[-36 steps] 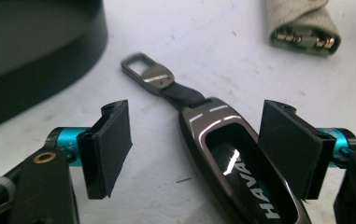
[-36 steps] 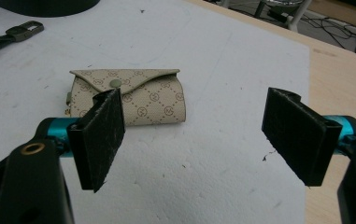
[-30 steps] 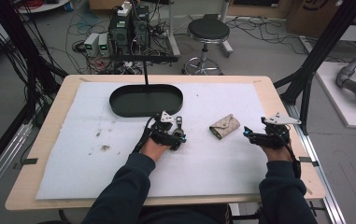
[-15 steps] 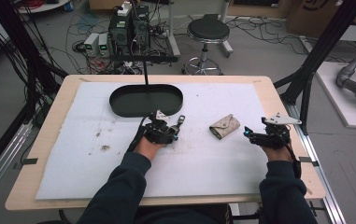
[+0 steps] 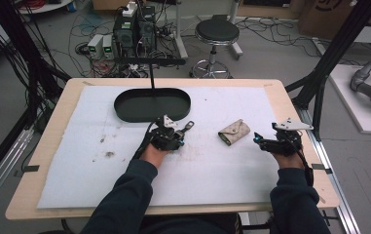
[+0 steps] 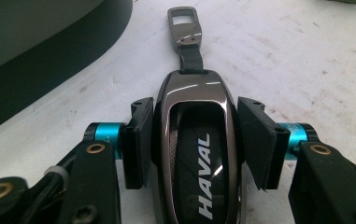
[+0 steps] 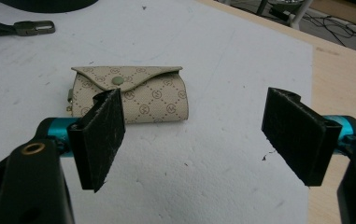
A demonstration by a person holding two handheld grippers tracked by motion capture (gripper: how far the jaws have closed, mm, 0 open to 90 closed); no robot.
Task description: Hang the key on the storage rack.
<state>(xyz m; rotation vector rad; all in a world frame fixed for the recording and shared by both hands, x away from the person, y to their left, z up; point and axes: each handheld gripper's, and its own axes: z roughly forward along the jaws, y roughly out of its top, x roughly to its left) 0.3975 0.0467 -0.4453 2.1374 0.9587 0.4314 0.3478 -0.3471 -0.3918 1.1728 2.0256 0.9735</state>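
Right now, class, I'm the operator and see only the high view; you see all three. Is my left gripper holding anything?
Observer: Yes. The left gripper has just been closing, and its pads press a key fob from both sides.
Operator: Any marking on it?
Observer: It reads HAVAL.
Operator: And the pouch's flap?
Observer: The pouch has its flap shut, with a round stud on it.

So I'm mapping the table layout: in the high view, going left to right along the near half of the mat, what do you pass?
Left gripper shut on the car key fob → beige snap pouch → right gripper, jaws open and empty, pointing at the pouch.
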